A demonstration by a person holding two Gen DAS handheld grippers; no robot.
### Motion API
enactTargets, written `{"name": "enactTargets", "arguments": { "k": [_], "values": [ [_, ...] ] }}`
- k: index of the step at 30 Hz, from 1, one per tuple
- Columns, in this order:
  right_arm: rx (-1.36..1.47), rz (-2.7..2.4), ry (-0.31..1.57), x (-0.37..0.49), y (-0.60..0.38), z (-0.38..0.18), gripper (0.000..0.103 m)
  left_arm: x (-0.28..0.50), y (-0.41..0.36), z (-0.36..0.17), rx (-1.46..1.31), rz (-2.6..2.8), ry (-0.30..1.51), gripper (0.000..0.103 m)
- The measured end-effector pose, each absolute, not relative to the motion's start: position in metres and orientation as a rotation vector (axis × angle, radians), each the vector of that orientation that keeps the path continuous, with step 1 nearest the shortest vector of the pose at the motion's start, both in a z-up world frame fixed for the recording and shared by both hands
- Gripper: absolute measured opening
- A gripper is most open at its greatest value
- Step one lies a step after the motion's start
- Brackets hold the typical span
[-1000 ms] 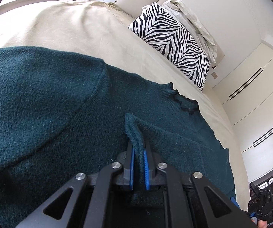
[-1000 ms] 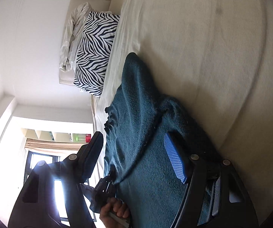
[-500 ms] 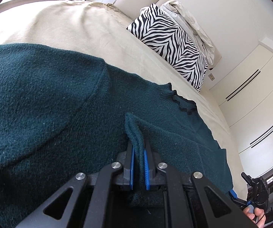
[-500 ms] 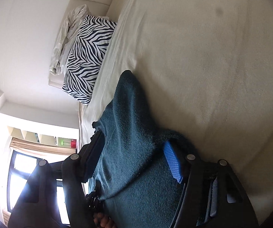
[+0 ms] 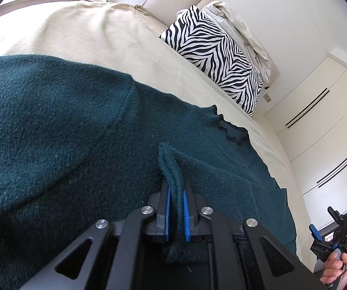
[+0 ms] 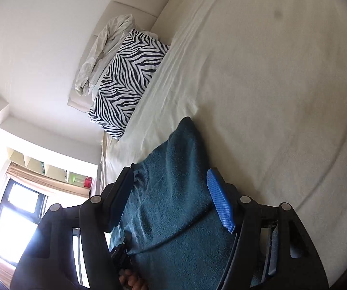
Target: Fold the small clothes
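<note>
On the bed (image 5: 81,33), the left hand-held gripper (image 5: 176,207) pinches a fold of the green sweater (image 5: 52,125). The right hand-held gripper (image 6: 171,200) stands open, its jaws just widened, sweater between them. The sweater's bottom edge is cut off.

Left gripper (image 5: 176,213): jaws pinched on a fold of sweater (image 5: 52,133). Right gripper (image 6: 171,200): jaws apart, just been reopening, rolled sideways, pads clear of the knit between them. Hand (image 5: 336,269) on its handle.

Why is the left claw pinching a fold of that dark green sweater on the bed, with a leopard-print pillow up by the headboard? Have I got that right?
Nearly. The left claw is shut on a fold of the dark green sweater on the bed, but the pillow by the headboard is zebra-striped, black and white, not leopard-print. The left wrist view shows it plainly.
</note>
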State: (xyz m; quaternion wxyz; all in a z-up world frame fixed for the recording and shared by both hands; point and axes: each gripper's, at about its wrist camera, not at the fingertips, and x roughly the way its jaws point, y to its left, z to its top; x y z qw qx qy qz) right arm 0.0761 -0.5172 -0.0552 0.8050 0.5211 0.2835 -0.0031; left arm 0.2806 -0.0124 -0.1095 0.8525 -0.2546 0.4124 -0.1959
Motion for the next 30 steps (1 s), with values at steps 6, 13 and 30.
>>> {"name": "enactTargets", "arguments": {
  "k": [6, 13, 30],
  "values": [
    [1.116, 0.079, 0.779, 0.157, -0.505, -0.095, 0.063, 0.279, -0.013, -0.110, -0.532, -0.411, 0.856, 0.012],
    [1.150, 0.033, 0.744, 0.192, -0.541, -0.117, 0.061, 0.278, -0.011, -0.114, -0.540, -0.416, 0.844, 0.012],
    [0.949, 0.065, 0.709, -0.009, -0.499, -0.059, 0.063, 0.232, 0.038, -0.061, -0.654, -0.385, 0.792, 0.081]
  ]
}}
